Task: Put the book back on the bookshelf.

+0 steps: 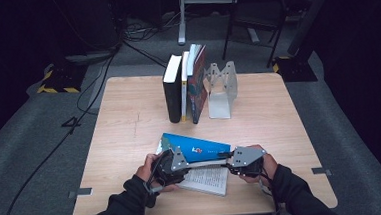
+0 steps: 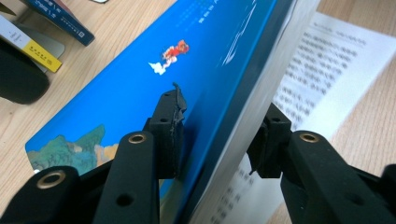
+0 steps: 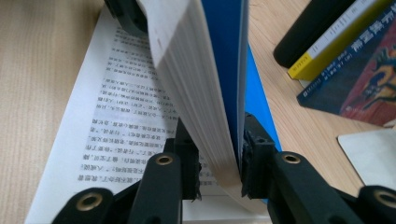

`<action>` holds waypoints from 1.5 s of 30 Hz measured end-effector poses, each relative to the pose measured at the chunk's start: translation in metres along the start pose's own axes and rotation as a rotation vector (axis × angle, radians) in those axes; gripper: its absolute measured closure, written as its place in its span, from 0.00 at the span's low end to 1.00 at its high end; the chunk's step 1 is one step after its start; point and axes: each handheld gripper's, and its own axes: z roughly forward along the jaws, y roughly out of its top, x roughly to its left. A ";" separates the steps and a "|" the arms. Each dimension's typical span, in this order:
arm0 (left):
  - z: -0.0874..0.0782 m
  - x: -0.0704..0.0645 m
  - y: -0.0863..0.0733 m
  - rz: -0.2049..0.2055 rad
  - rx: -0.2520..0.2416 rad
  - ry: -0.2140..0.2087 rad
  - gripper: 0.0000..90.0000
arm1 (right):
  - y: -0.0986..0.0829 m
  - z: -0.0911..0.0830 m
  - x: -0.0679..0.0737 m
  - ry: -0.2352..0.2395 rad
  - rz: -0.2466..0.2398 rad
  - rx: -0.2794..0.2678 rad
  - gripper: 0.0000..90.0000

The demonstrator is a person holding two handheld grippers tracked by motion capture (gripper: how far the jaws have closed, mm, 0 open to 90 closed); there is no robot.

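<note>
Beyond, upright books and bookend.

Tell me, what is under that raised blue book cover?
Under the blue cover, a thick block of pages is lifted too; below them lies an open printed page on the wooden table. The rest of that page is covered.

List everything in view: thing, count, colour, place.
open book: one, blue cover, white printed pages, near table edge, its thick raised part clamped by both grippers
standing books: three, black, white-yellow, dark blue, upright at table's far side
bookend: one, pale grey metal, right of standing books
table: one, light wood
chair: one, dark, behind table
left gripper: one, black
right gripper: one, black
hands: two, dark sleeves
</note>
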 end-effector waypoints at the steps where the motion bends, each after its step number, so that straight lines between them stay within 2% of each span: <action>1: 0.000 -0.002 0.002 0.003 0.004 0.014 0.69 | 0.003 0.000 0.001 0.002 -0.004 0.000 0.81; 3: 0.001 -0.005 0.005 0.008 0.001 0.036 0.74 | 0.007 0.000 0.002 0.001 -0.005 0.000 0.82; 7: 0.000 -0.005 0.005 0.020 -0.011 0.051 0.79 | 0.009 -0.001 0.002 -0.008 -0.001 -0.001 0.81; 9: -0.002 -0.004 0.003 0.039 -0.036 0.054 0.81 | 0.010 -0.001 0.001 -0.018 0.007 -0.009 0.77; 11: -0.002 -0.003 0.002 0.049 -0.046 0.050 0.83 | 0.008 -0.003 -0.002 -0.025 0.043 -0.030 0.71; 14: -0.003 0.000 0.002 0.043 -0.055 0.036 0.84 | 0.002 -0.008 -0.007 -0.035 0.099 -0.059 0.58; 16: -0.005 0.001 0.001 0.038 -0.067 0.035 0.84 | -0.006 -0.015 -0.013 -0.043 0.136 -0.069 0.55; 17: -0.005 0.001 0.001 0.038 -0.069 0.033 0.84 | -0.014 -0.019 -0.018 -0.037 0.174 -0.079 0.55; 18: -0.007 0.002 0.001 0.037 -0.074 0.036 0.84 | -0.018 -0.020 -0.021 -0.044 0.198 -0.069 0.55; 19: -0.007 0.002 0.001 0.037 -0.074 0.036 0.85 | -0.018 -0.020 -0.021 -0.044 0.198 -0.069 0.55; 21: -0.008 0.004 0.000 0.037 -0.087 0.039 0.85 | -0.039 -0.021 -0.031 -0.042 0.287 -0.018 0.55; 23: -0.010 0.006 0.000 0.036 -0.097 0.040 0.86 | -0.051 -0.015 -0.033 -0.055 0.297 0.053 0.55; 25: -0.012 0.008 0.000 0.036 -0.106 0.040 0.86 | -0.058 -0.008 -0.033 -0.033 0.316 0.077 0.56; 29: -0.015 0.009 0.000 0.038 -0.116 0.047 0.88 | -0.060 0.002 -0.031 -0.011 0.317 0.101 0.55; 36: -0.028 0.016 -0.003 0.027 -0.157 0.065 0.89 | -0.062 0.014 -0.031 -0.001 0.320 0.115 0.54; 41: -0.034 0.022 -0.006 0.011 -0.185 0.054 0.89 | -0.060 0.025 -0.031 0.019 0.309 0.122 0.53; 45: -0.037 0.024 -0.007 0.002 -0.196 0.047 0.89 | -0.057 0.037 -0.029 0.060 0.309 0.109 0.51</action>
